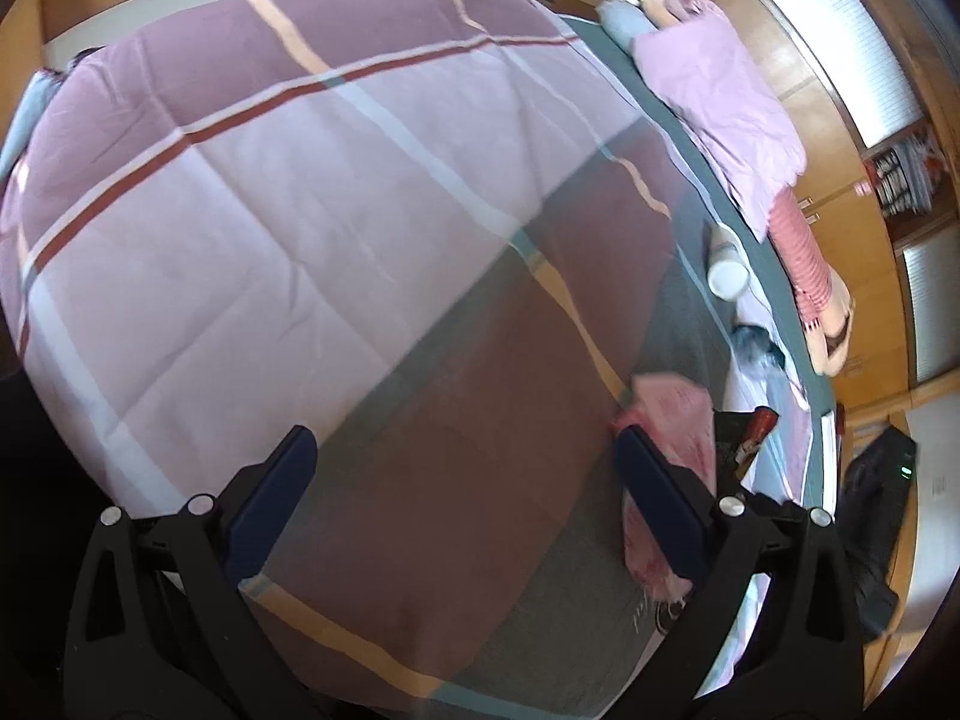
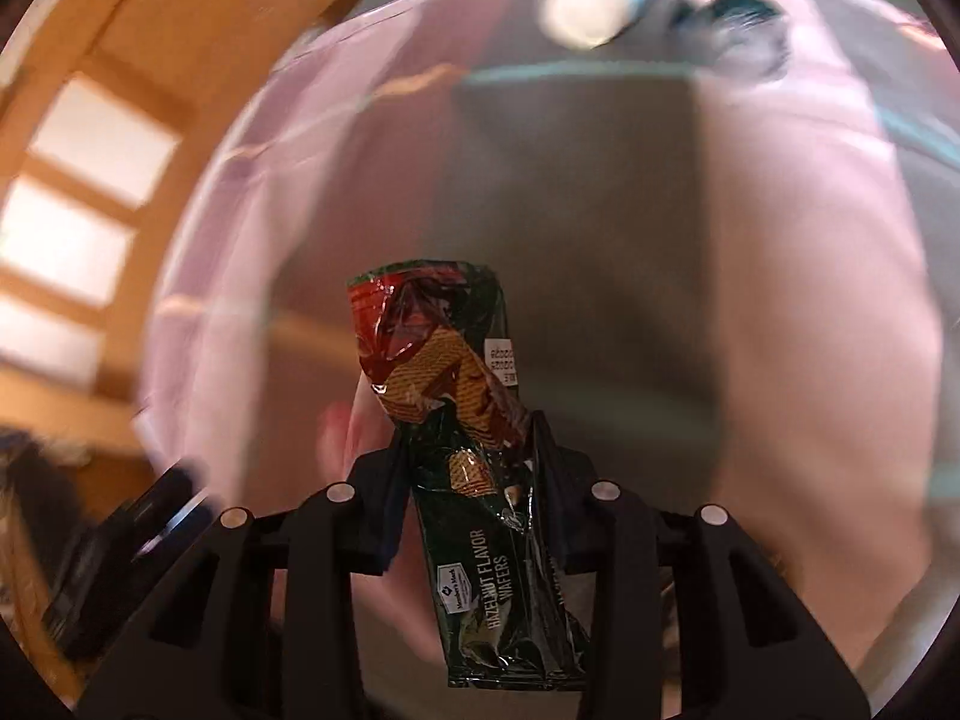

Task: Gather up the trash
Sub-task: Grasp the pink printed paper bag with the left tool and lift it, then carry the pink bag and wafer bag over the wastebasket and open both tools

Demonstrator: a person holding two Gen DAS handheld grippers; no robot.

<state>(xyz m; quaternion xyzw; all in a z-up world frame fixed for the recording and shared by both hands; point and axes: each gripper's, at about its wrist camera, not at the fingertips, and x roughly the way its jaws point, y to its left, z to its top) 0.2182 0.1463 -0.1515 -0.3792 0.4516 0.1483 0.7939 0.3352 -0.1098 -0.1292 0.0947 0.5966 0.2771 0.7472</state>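
**Right gripper clamped on wafer wrapper above the bed; left gripper wide apart**

Right gripper (image 2: 468, 456): jaws drawn in against a dark green wafer wrapper (image 2: 462, 408) printed "Hazelnut Flavor Wafers". The wrapper stands between the pads, its crumpled red and gold end rising beyond the fingertips, its green end running back toward the camera. The background in this view is blurred.

Left gripper (image 1: 465, 480): jaws spread wide, nothing between them. It points down at the plaid quilt (image 1: 288, 180), which covers most of the bed in mauve, maroon and pale blue bands.

Taking the quilt as reference: the wafer wrapper (image 1: 750, 432) shows off its right edge, with a crumpled pink plastic bag (image 1: 666, 420) just beside it, touching the left gripper's right finger in this view. Farther along the same edge lies a white cup (image 1: 727, 276) on its side, and between cup and wrapper a dark blue crumpled item (image 1: 756, 348), too blurred to identify. A pink pillow (image 1: 714, 114) lies beyond the quilt's far right corner
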